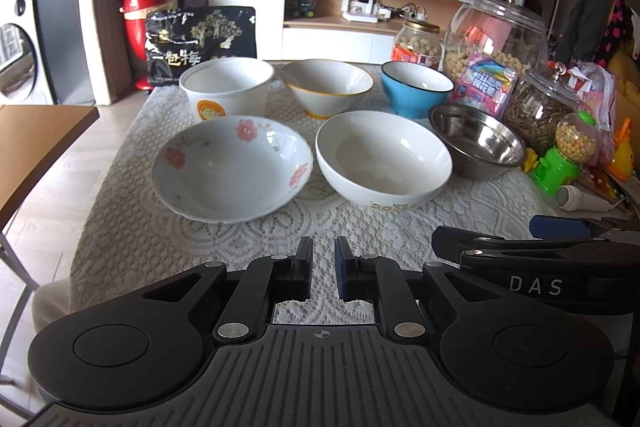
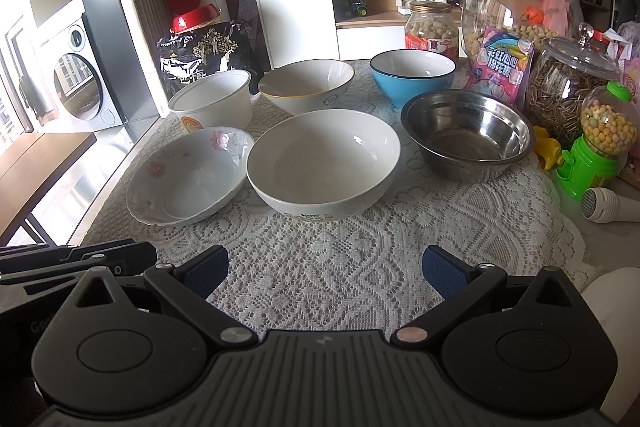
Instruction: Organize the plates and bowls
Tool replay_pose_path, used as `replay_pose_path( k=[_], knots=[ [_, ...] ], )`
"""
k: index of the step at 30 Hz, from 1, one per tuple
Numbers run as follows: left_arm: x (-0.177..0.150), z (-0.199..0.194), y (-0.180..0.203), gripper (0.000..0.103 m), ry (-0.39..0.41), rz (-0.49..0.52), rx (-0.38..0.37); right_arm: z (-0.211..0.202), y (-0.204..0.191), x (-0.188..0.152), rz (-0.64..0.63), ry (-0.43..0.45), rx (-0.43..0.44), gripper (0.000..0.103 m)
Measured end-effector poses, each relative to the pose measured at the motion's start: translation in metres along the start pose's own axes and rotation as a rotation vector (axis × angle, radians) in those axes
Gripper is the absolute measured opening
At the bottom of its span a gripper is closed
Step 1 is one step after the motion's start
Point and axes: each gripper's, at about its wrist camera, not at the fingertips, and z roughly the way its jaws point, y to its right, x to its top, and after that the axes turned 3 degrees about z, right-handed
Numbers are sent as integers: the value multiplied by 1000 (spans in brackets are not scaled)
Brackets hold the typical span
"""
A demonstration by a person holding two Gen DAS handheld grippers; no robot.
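Observation:
Several bowls stand on a lace-covered table (image 1: 248,239). Front row: a flowered shallow bowl (image 1: 232,167) (image 2: 188,179), a white bowl (image 1: 384,159) (image 2: 324,163), a steel bowl (image 1: 476,141) (image 2: 468,135). Back row: a white tub (image 1: 226,87) (image 2: 210,99), a yellow-rimmed white bowl (image 1: 326,85) (image 2: 306,85), a blue bowl (image 1: 416,89) (image 2: 412,73). My left gripper (image 1: 323,247) is nearly shut and empty, near the table's front edge. My right gripper (image 2: 325,259) is open and empty, in front of the white bowl.
Glass jars (image 2: 520,7), a pink candy bag (image 2: 502,67), a green candy dispenser (image 2: 596,143) and a white microphone (image 2: 608,209) crowd the right side. A black snack bag (image 1: 200,43) stands behind the tub. A wooden table (image 1: 36,143) is at the left.

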Motion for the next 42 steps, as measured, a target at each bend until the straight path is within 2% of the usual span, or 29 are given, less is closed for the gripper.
replay_pose_path(
  k=[26, 35, 38, 42],
  knots=[
    [-1, 2, -4, 14, -1, -1, 6, 3, -1, -2, -1, 3, 1, 103],
    [22, 25, -5, 14, 7, 30, -8, 20, 17, 14, 21, 42, 12, 103],
    [33, 40, -9, 14, 12, 24, -56, 31, 29, 21, 58, 38, 16, 103],
    [44, 65, -22, 14, 20, -57, -217, 50, 41, 28, 89, 19, 11, 103]
  ],
)
